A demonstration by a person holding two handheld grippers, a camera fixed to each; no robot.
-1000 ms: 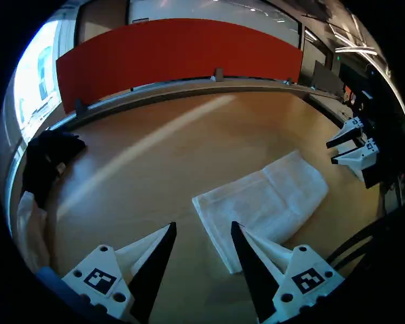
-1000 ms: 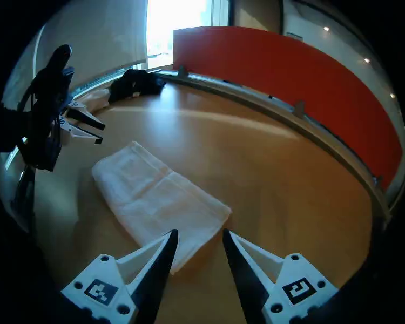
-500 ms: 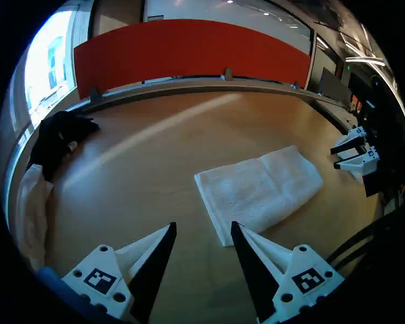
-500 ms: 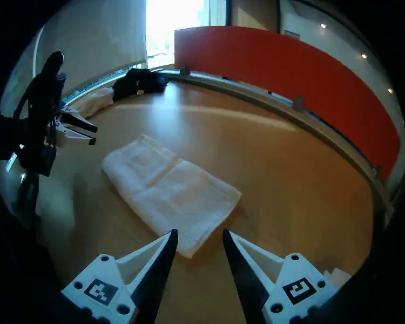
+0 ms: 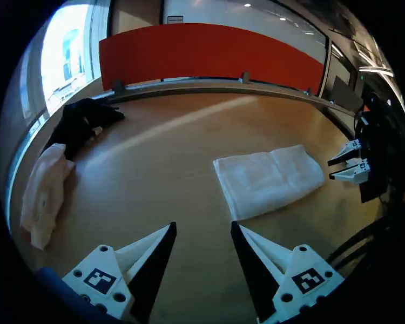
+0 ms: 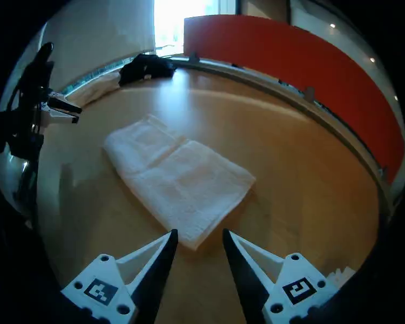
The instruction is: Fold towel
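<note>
A white towel [image 5: 271, 179] lies folded flat on the wooden table [image 5: 164, 162], a little ahead and to the right of my left gripper [image 5: 202, 229], which is open and empty. In the right gripper view the same folded towel [image 6: 178, 175] lies just beyond my right gripper [image 6: 198, 235], open with nothing between its fingers. The right gripper [image 5: 347, 166] also appears at the towel's far right end in the left gripper view. The left gripper [image 6: 62, 108] shows at the far left in the right gripper view, apart from the towel.
A black cloth [image 5: 83, 121] and a second white cloth [image 5: 43, 191] lie at the table's left edge. A red divider panel [image 5: 213, 54] stands along the table's back edge. Bright windows [image 5: 62, 59] lie behind.
Both grippers have pulled back from the towel, which lies folded and still. The left gripper view has swung left, bringing the white cloth at the table edge into fuller sight.
</note>
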